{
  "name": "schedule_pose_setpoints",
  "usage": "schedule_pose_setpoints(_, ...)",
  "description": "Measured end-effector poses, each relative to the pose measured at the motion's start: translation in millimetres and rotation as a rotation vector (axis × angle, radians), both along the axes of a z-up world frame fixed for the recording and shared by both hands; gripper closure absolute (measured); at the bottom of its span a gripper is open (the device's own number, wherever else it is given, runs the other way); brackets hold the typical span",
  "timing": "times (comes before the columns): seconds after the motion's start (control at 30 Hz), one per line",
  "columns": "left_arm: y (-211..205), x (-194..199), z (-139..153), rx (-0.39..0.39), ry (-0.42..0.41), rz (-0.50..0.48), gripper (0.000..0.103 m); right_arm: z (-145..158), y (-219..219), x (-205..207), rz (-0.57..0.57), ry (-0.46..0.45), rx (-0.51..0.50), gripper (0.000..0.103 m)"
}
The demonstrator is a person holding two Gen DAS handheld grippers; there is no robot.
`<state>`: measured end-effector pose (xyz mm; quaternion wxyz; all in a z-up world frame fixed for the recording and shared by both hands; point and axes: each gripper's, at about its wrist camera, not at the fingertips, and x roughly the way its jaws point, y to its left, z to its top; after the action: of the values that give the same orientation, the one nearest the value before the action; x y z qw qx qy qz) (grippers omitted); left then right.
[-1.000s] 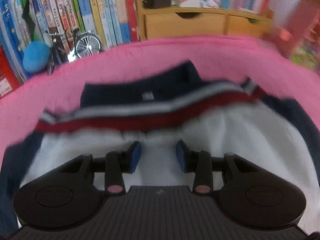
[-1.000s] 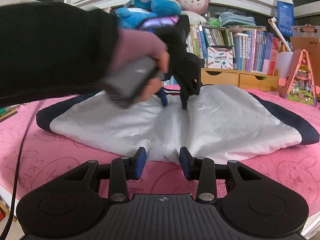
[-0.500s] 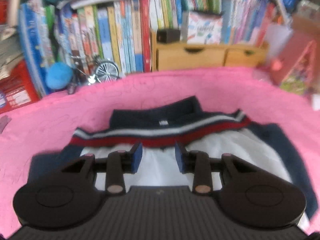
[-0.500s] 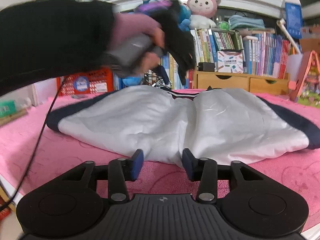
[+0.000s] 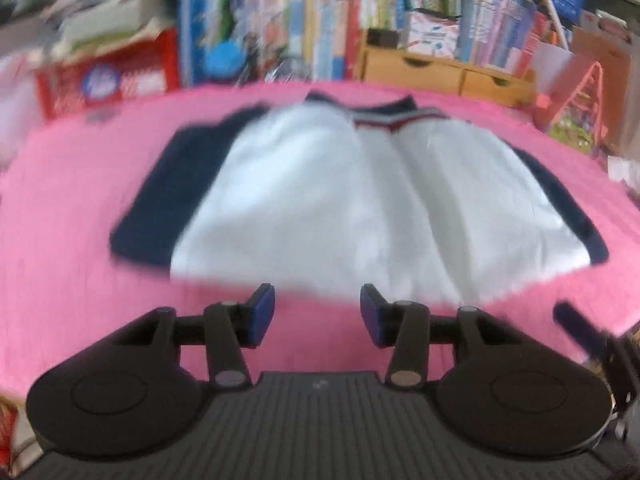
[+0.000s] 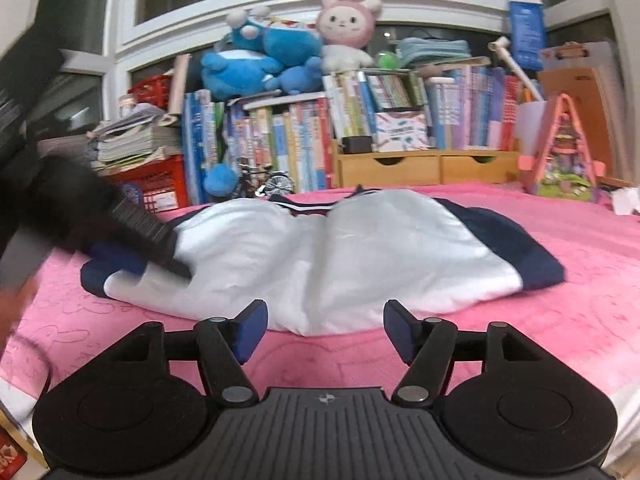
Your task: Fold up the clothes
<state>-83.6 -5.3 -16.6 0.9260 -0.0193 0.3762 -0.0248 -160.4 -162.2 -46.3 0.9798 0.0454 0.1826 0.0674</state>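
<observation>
A white jacket (image 5: 360,208) with navy sleeves and a red, white and navy collar band lies flat on the pink blanket (image 5: 72,184), collar toward the far side. My left gripper (image 5: 317,316) hovers just before its near hem, jaws opening, nothing between them. My right gripper (image 6: 325,333) sits low over the blanket in front of the same jacket (image 6: 320,264), jaws opening wide and empty. The left gripper's body and a dark sleeve (image 6: 52,200) blur across the left of the right wrist view. A tip of the right gripper shows at the left wrist view's right edge.
Behind the blanket stand rows of books (image 6: 280,144), wooden drawers (image 6: 428,168), a red crate (image 6: 156,184), a small model bicycle (image 6: 268,186) and a pink toy house (image 6: 564,156). Plush toys (image 6: 280,56) sit on top of the books.
My left gripper pulled back from the jacket's collar to its near hem and spread its jaws a little. The right gripper's jaws widened clearly; the jacket lies still.
</observation>
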Motion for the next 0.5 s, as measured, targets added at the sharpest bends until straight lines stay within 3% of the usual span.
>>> schedule_pose_setpoints(0.13,1.6,-20.7,-14.2,-0.007,0.036,0.041,0.056,4.2,0.8,-10.6,-0.025,0.000,0.001,0.034)
schedule_pose_setpoints(0.5,-3.2,-38.2,-16.9,0.009,-0.001,0.029,0.054,11.3,5.4,-23.6,-0.022,-0.024,-0.026,0.029)
